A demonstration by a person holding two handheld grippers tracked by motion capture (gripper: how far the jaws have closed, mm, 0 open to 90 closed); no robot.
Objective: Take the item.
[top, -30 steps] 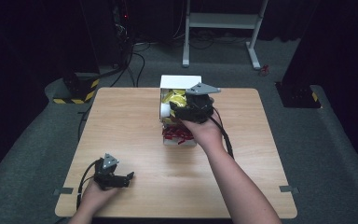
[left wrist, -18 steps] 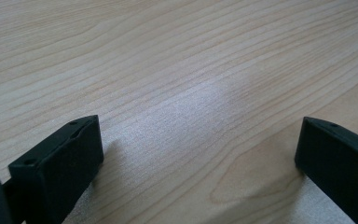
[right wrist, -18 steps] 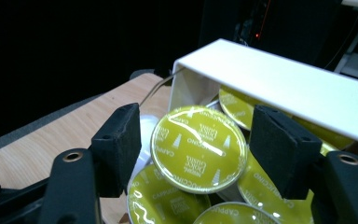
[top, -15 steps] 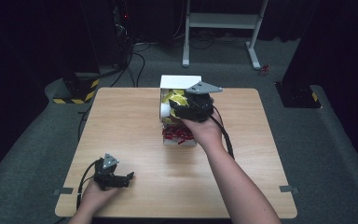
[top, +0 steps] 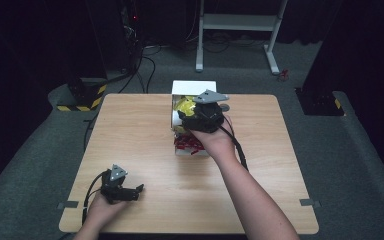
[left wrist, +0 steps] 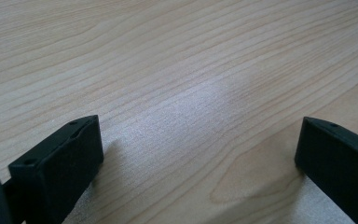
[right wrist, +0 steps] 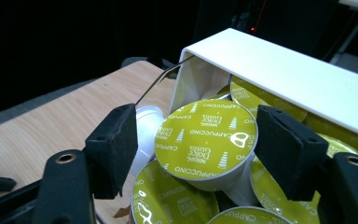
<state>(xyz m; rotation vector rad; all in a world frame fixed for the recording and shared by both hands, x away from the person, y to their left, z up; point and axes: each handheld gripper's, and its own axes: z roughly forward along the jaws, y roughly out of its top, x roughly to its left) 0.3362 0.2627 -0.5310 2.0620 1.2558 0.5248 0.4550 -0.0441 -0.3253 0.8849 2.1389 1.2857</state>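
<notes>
A white box (top: 194, 88) lies open at the far middle of the wooden table (top: 130, 135), full of yellow-lidded cappuccino capsules (top: 184, 105). My right gripper (top: 184, 118) hovers over the box's mouth. In the right gripper view its jaws (right wrist: 198, 140) stand open on either side of one yellow capsule (right wrist: 205, 126) lying on top of the pile. The right jaw is at the capsule's rim and a gap shows at the left jaw. My left gripper (top: 138, 191) rests open on the bare table near the front left, its jaws (left wrist: 198, 149) wide apart with nothing between them.
A small heap of red items (top: 187, 144) lies just in front of the white box, under the right hand. A white capsule (right wrist: 147, 126) sits at the box's left edge. Dark floor, cables and a desk frame (top: 235, 30) lie beyond the table.
</notes>
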